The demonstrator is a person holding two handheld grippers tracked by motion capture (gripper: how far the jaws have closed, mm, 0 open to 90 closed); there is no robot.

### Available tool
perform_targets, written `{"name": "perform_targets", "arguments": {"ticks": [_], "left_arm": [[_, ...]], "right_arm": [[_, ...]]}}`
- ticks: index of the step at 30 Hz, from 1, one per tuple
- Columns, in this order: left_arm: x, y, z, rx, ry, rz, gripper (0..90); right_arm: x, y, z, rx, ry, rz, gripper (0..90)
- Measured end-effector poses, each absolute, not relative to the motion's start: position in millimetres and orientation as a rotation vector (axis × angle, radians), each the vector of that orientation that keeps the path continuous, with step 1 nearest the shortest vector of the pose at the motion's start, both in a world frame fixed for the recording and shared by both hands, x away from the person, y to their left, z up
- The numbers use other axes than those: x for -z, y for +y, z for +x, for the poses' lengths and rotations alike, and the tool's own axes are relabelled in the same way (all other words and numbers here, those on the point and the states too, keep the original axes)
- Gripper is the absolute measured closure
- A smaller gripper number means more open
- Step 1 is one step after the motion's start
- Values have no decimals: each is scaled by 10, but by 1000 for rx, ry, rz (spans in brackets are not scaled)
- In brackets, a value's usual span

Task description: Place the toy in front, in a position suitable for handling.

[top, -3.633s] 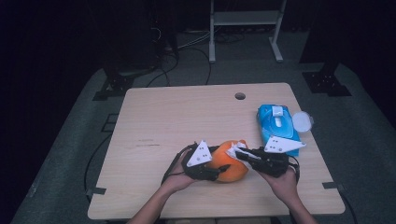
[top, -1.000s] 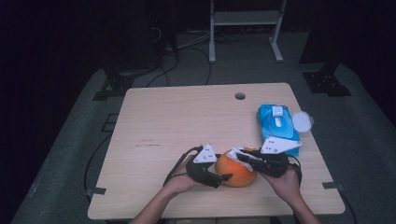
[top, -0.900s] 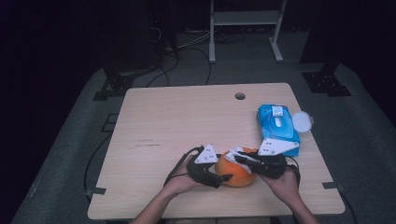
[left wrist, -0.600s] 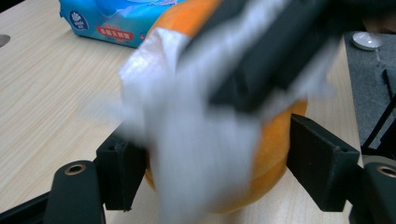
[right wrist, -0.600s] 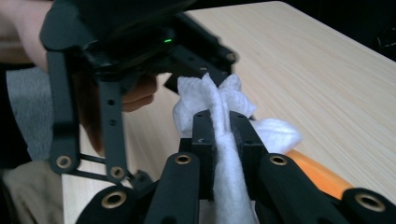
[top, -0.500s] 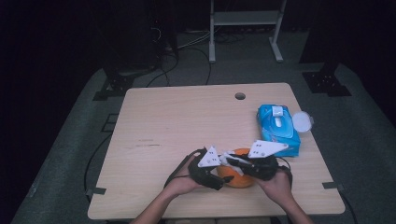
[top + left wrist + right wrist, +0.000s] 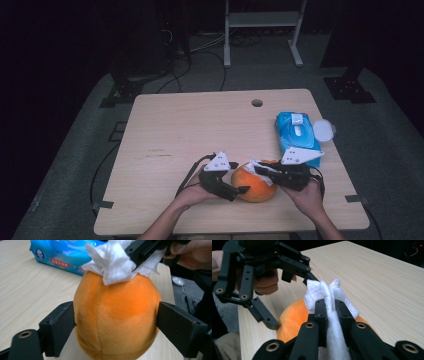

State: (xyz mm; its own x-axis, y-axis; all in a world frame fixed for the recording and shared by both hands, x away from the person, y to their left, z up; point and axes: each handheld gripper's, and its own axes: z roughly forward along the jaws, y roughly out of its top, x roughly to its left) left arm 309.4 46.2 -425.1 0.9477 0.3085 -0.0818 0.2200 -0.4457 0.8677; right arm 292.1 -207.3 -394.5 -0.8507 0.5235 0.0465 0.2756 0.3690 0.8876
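Best done with the left hand-held gripper [image 7: 115, 322] – jaws just spreading, flanking the orange plush [image 7: 116, 315] – steadying it while the right hand-held gripper [image 7: 329, 305], pinching the white wipe [image 7: 323, 291], rubs toward 12 o'clock.

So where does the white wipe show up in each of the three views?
High view: the white wipe sits low and right of centre, on top of the orange plush ball, pinched by the right gripper.
Left gripper view: top centre, draped on the ball's crown.
Right gripper view: centre, clamped between that gripper's own jaws.
Shared landmark: the orange plush ball, under the wipe in every view.
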Motion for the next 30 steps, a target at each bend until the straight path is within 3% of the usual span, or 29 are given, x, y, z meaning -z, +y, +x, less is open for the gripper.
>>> {"name": "perform_targets", "arguments": {"ticks": [5, 12, 22, 28, 30], "left_arm": [[4269, 444, 3074, -120, 386, 2060, 247], [4251, 407, 3021, -196, 339, 2108, 257], [4335, 539, 3080, -143, 336, 2116, 271], [4234, 545, 3107, -82, 346, 2044, 135], [4219, 508, 3092, -92, 340, 2047, 133]], "right_arm": [[3925, -1983, 2875, -1447, 2391, 679, 809], [3972, -1567, 2764, -1370, 2449, 543, 811], [3943, -2105, 2928, -1462, 2352, 749, 810], [3970, -1970, 2853, -1467, 2367, 684, 807], [3982, -1854, 2818, -1478, 2387, 640, 807]]}}
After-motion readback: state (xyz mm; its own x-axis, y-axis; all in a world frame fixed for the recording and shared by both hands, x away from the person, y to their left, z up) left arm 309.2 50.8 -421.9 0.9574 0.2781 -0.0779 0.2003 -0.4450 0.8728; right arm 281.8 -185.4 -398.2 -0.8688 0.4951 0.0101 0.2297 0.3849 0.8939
